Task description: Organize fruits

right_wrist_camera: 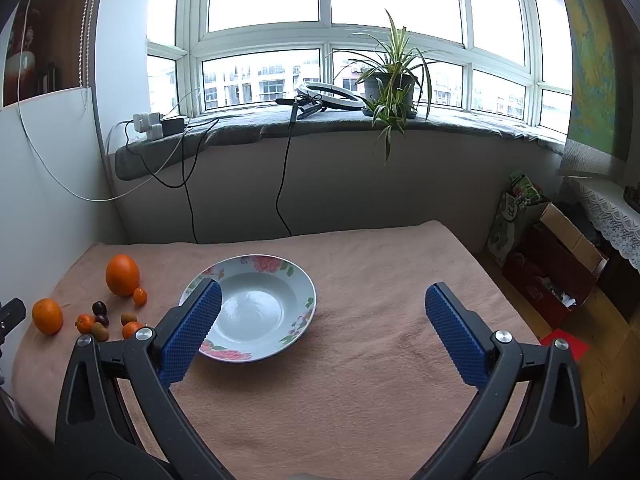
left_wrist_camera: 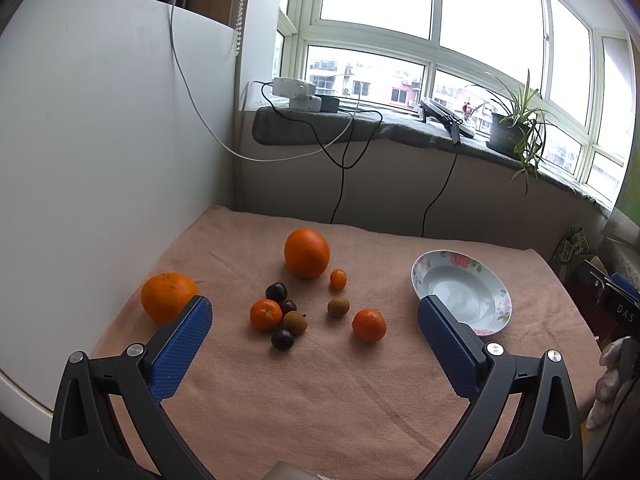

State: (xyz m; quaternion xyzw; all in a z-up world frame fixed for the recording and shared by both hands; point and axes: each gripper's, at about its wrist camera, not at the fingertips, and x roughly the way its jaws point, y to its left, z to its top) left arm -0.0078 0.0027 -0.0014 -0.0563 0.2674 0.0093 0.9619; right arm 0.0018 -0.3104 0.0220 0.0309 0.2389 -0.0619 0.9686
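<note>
My left gripper (left_wrist_camera: 314, 316) and right gripper (right_wrist_camera: 322, 312) both hang spread and empty. The round oranges and small dark plums (left_wrist_camera: 277, 291) lie loose on the peach towel (left_wrist_camera: 320, 392), beside the empty flowered ceramic bowl (right_wrist_camera: 256, 354); a careless pinch could send one rolling off.

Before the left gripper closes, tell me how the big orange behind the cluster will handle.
The big orange looks round and sits free on the cloth, so a nudge would probably roll it. It likely needs wide-open jaws; the left gripper is wide open.

Oranges (left_wrist_camera: 307, 253), mandarins (left_wrist_camera: 369, 324), dark plums (left_wrist_camera: 276, 291) loose on cloth; floral plate (left_wrist_camera: 500, 300) empty.
</note>
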